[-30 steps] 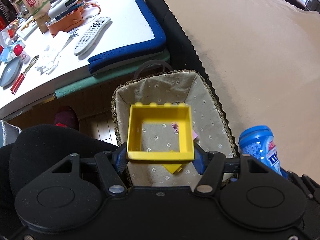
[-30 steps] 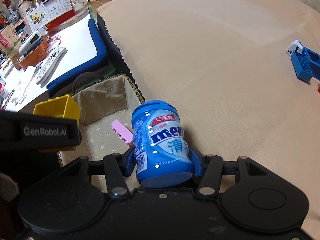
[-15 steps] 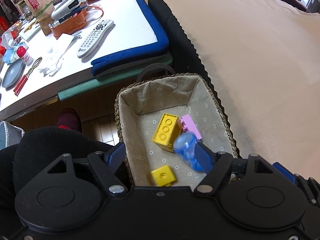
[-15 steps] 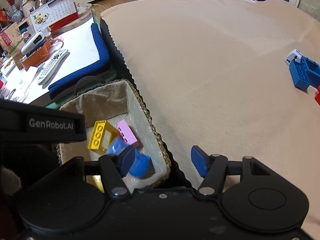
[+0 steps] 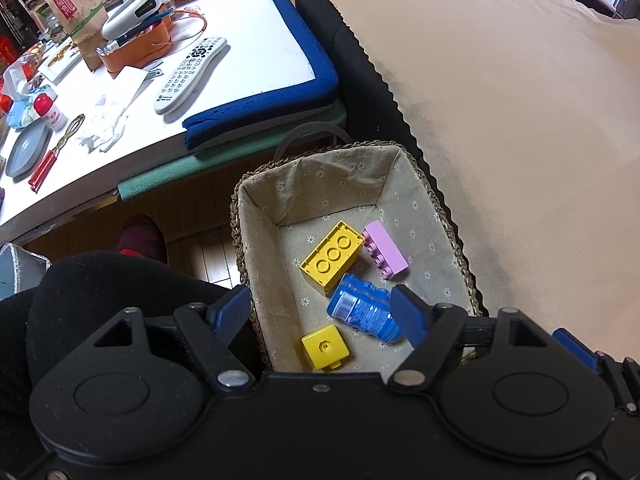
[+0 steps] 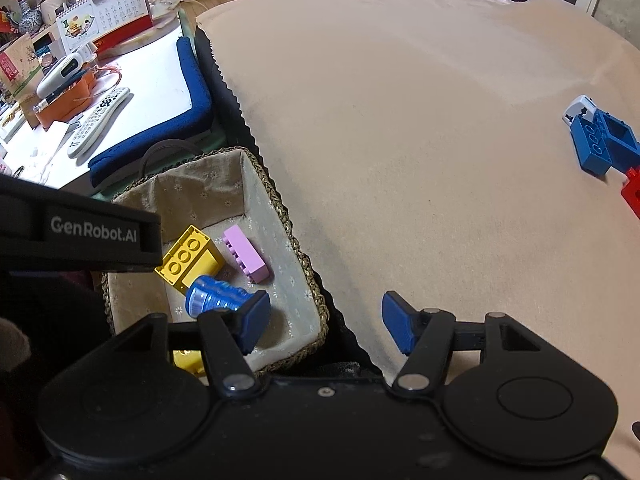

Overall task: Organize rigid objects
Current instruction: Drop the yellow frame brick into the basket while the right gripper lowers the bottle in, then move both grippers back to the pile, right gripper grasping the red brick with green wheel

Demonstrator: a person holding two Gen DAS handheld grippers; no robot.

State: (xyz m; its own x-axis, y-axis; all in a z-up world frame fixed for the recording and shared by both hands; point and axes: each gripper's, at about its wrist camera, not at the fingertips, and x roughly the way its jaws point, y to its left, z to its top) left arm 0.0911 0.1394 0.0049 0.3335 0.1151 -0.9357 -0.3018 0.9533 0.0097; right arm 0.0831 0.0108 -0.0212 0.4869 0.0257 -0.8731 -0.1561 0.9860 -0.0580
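Note:
A lined wicker basket (image 5: 404, 160) (image 6: 280, 204) sits beside the beige-covered surface. In it lie a yellow hollow brick (image 5: 332, 258) (image 6: 188, 258), a pink brick (image 5: 385, 249) (image 6: 246, 254), a blue mint bottle (image 5: 362, 308) (image 6: 214, 298) on its side and a small yellow brick (image 5: 325, 346). My left gripper (image 5: 320, 312) is open and empty above the basket's near end. My right gripper (image 6: 324, 320) is open and empty over the basket's right rim. A blue brick (image 6: 600, 142) and a red piece (image 6: 632, 194) lie far right on the cloth.
A white table (image 5: 248, 12) at the left carries a remote control (image 5: 190, 74), an orange holder (image 5: 138, 50), a dish and clutter. Blue and green pads (image 5: 260, 120) edge it. The beige cloth (image 6: 420, 120) spreads wide to the right.
My left gripper opened and dropped the yellow hollow brick into the basket. My right gripper opened and dropped the blue bottle in; it now lies on its side there.

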